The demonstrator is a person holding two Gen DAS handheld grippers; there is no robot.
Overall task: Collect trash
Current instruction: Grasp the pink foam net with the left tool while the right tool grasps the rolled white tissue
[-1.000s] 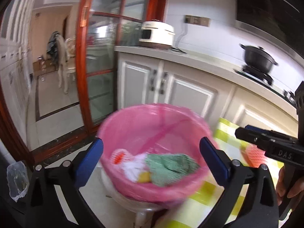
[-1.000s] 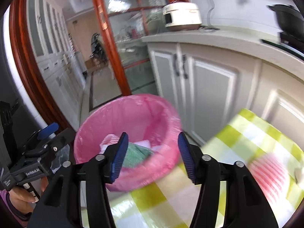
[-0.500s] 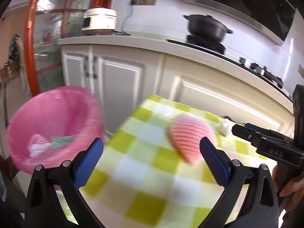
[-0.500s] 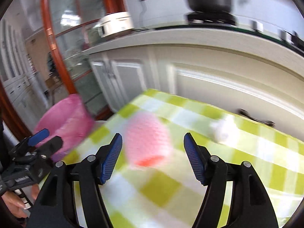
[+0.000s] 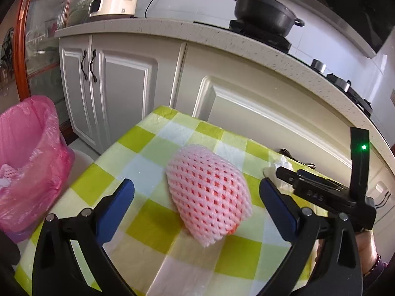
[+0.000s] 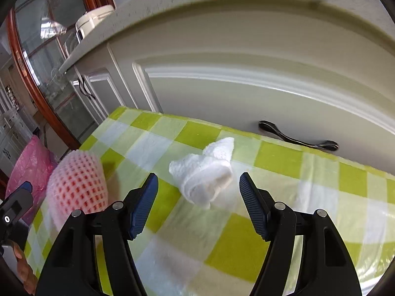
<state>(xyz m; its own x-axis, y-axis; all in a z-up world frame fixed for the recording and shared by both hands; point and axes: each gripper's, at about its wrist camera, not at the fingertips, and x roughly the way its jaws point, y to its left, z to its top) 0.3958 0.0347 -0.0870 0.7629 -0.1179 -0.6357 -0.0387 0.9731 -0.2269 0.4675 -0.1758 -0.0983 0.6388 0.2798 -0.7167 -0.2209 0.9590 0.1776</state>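
Observation:
A pink foam fruit net (image 5: 208, 197) lies on the green-checked tablecloth (image 5: 138, 224). My left gripper (image 5: 196, 197) is open, with the net between and just beyond its blue fingertips. A crumpled white tissue (image 6: 205, 175) lies further right on the cloth. My right gripper (image 6: 198, 185) is open, and the tissue sits just ahead between its tips. The net also shows in the right wrist view (image 6: 77, 185). The pink-lined trash bin (image 5: 27, 162) stands off the table's left edge with trash inside.
White kitchen cabinets (image 5: 118, 93) run close behind the table. A rice cooker (image 5: 112, 1) and a black pot (image 5: 265, 13) sit on the counter. A dark cabinet handle (image 6: 296, 139) lies just past the table's far edge. A glass door with a red frame (image 5: 22, 49) is at left.
Both grippers swung right from over the bin to over the table. The left now faces the foam net and the right faces the tissue. Both stay open.

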